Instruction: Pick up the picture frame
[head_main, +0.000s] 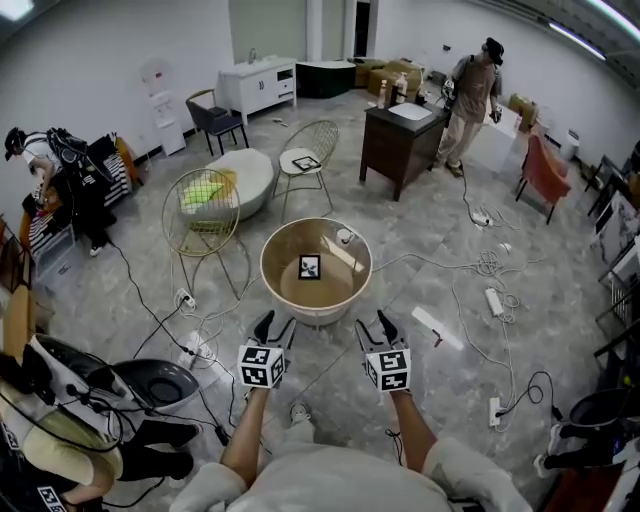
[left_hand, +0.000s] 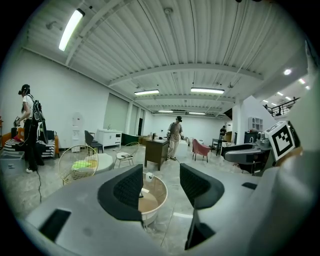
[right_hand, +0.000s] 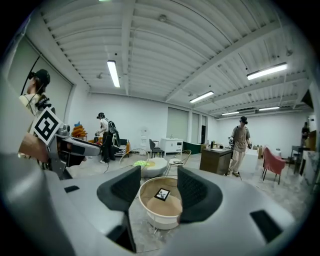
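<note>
Round table (head_main: 265, 265), picture frame (head_main: 310, 267) seemingly inside, 2 grippers (head_main: 277, 322) (head_main: 374, 322) gaping

Head view: high, steeply down on round table (head_main: 316, 312). Gripper views: low, level, near, sharing that table. Right also shares picture frame (head_main: 310, 267).

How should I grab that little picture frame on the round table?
Pinch the picture frame by two opposite edges, coming down from above. It sits low in the middle of the table, and its raised rim would likely block a sideways reach.
</note>
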